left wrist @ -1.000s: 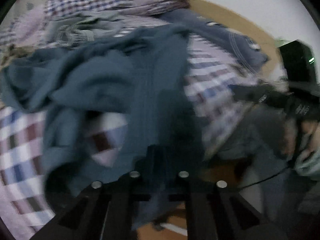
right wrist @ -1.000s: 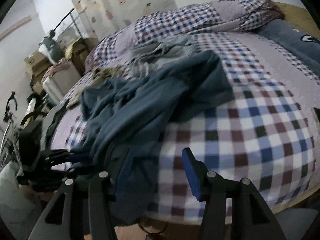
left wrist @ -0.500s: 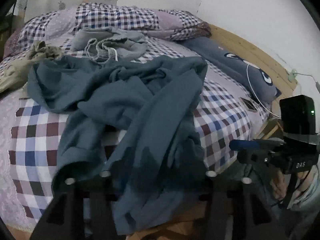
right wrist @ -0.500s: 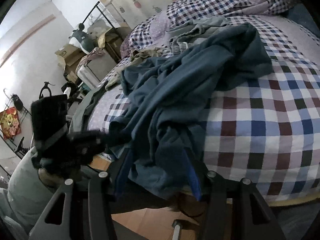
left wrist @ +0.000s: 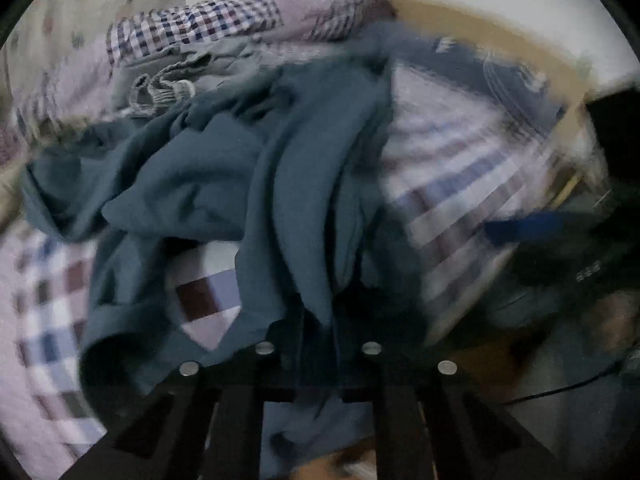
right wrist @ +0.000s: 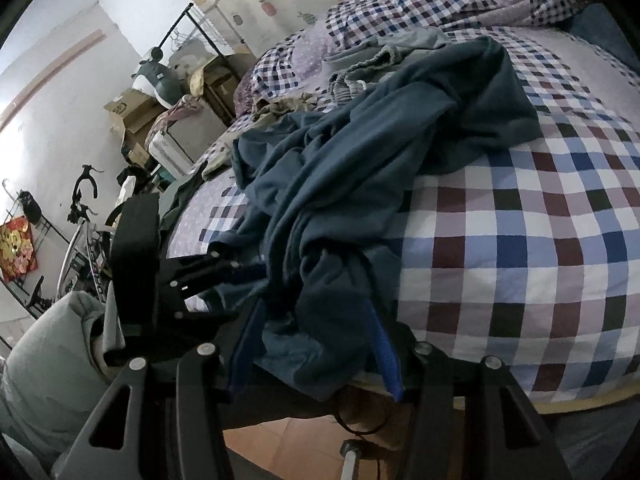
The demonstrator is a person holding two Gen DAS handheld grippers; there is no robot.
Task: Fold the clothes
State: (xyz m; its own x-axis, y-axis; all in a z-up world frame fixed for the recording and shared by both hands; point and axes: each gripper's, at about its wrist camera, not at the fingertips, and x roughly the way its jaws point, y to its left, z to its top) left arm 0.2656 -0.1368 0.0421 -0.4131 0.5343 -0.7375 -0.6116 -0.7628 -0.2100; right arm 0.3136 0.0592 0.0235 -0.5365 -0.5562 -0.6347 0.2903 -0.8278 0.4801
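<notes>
A crumpled dark teal garment (right wrist: 360,160) lies across the checked bed cover (right wrist: 540,240) and hangs over the near edge. In the blurred left wrist view the same garment (left wrist: 240,184) bunches between the fingers of my left gripper (left wrist: 318,344), which is shut on its hem. My right gripper (right wrist: 316,344) has its blue-padded fingers (right wrist: 386,354) on either side of a thick bunch of the garment's edge, closed in on it. The left gripper also shows in the right wrist view (right wrist: 224,270), at the garment's left side.
A grey drawstring garment (right wrist: 372,60) and a beige one (right wrist: 280,108) lie farther back on the bed. Checked pillows (right wrist: 440,4) are at the head. Boxes, a rack and a bicycle (right wrist: 80,220) crowd the left side. Tiled floor (right wrist: 288,448) lies below.
The left gripper has closed on the garment's hem and the view has swung closer and blurred. The right gripper has moved in so that the cloth bunches between its fingers.
</notes>
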